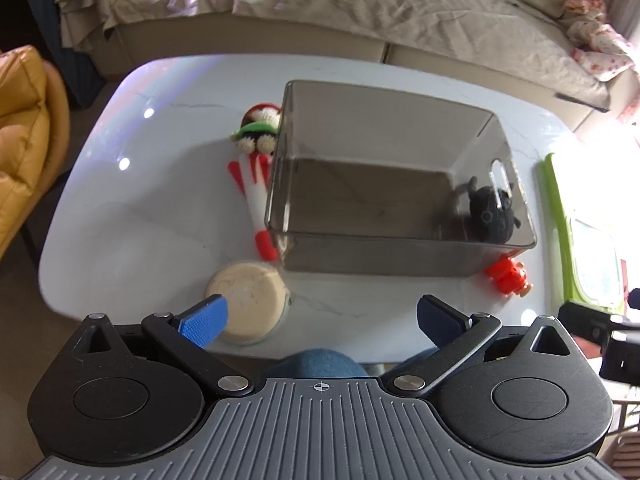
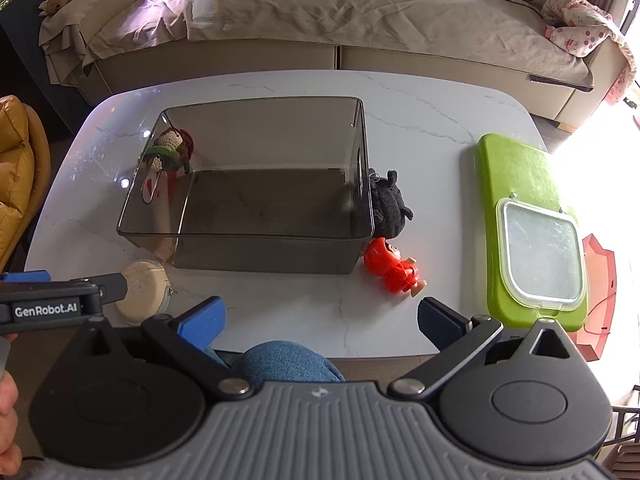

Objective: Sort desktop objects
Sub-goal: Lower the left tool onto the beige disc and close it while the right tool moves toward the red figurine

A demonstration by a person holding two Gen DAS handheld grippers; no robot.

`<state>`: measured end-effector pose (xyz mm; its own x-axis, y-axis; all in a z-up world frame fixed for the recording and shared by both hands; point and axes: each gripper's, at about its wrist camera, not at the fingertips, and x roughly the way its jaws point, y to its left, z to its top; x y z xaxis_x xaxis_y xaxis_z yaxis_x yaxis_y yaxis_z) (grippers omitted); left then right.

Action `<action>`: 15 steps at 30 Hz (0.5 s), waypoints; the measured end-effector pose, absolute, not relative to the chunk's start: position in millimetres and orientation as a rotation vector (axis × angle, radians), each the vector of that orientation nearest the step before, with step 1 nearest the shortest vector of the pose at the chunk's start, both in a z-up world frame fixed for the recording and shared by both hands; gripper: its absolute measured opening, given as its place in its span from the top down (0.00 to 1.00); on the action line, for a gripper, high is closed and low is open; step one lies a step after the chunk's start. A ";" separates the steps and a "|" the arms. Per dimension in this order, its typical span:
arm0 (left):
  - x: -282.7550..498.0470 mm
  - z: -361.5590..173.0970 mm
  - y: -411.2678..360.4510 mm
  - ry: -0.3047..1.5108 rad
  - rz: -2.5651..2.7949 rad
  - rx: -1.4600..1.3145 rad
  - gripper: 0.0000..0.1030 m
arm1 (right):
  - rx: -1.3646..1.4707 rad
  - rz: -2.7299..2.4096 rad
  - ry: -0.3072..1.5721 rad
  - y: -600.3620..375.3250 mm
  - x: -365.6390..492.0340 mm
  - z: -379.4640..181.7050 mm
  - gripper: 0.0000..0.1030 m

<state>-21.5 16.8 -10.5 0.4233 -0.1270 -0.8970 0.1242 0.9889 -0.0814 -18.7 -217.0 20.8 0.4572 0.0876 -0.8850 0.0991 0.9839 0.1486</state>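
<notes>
The left gripper [image 1: 322, 320] is hovering with its jaws wide apart over the table's [image 1: 160, 208] near edge, a round beige case [image 1: 250, 300] lying just beyond its left finger.

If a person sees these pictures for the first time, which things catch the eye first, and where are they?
The smoky clear bin stands in the middle of the white table, with nothing inside. Toys lie around it: a red figure and a black plush at its right side, a red-and-white rocket and a knitted doll at its left. A bright green lid lies at the far right; both grippers hang open.
</notes>
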 end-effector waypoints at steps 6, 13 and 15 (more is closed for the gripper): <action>-14.2 -56.3 78.0 1.112 -0.328 -0.193 0.00 | 0.238 0.050 0.985 -238.4 -19.7 1.5 0.00; 10.6 -138.7 155.1 1.151 -0.444 -0.439 0.00 | 0.293 0.115 0.852 -263.2 -20.8 -21.0 0.00; 16.1 -159.7 162.8 1.180 -0.414 -0.395 0.00 | 0.303 0.135 0.816 -269.7 -21.2 -27.3 0.00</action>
<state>16.1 162.8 -159.7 0.3241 -0.5063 -0.7992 0.1036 0.8587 -0.5020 -21.2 -269.7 -27.3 0.6797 0.2343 -0.6951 -0.0027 0.9484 0.3171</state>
